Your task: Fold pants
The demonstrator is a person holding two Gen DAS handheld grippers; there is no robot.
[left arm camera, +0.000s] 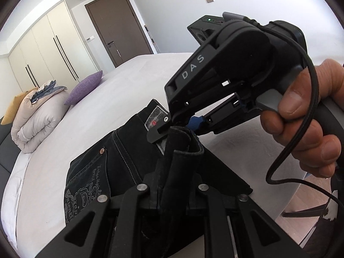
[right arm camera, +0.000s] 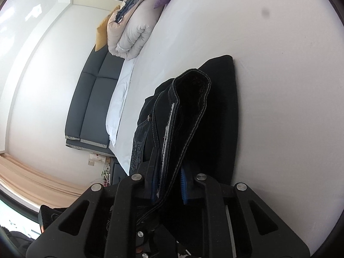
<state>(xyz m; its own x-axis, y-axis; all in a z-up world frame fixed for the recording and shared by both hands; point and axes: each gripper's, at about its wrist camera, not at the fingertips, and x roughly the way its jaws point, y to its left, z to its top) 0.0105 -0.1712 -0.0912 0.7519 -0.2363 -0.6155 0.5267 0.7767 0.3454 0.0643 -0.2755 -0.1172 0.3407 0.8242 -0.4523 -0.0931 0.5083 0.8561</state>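
Dark denim pants [left arm camera: 120,150] with a stitched back pocket lie on the white bed [left arm camera: 129,81]. My left gripper [left arm camera: 175,185] is shut on a raised fold of the pants. Just beyond it my right gripper [left arm camera: 182,126], held by a person's hand [left arm camera: 301,118], pinches the same fold's top edge. In the right wrist view the right gripper [right arm camera: 169,182] is shut on a hemmed, doubled edge of the pants [right arm camera: 193,111], and its blue pads [right arm camera: 183,182] press the cloth from both sides. The rest of the pants lies flat on the bed beyond.
A purple pillow [left arm camera: 86,88] and a rolled pale duvet [left arm camera: 36,116] sit at the head of the bed, against a grey headboard [right arm camera: 92,99]. Wardrobes [left arm camera: 43,49] and a brown door [left arm camera: 118,28] stand behind. Wooden floor [left arm camera: 301,204] shows past the bed's near right edge.
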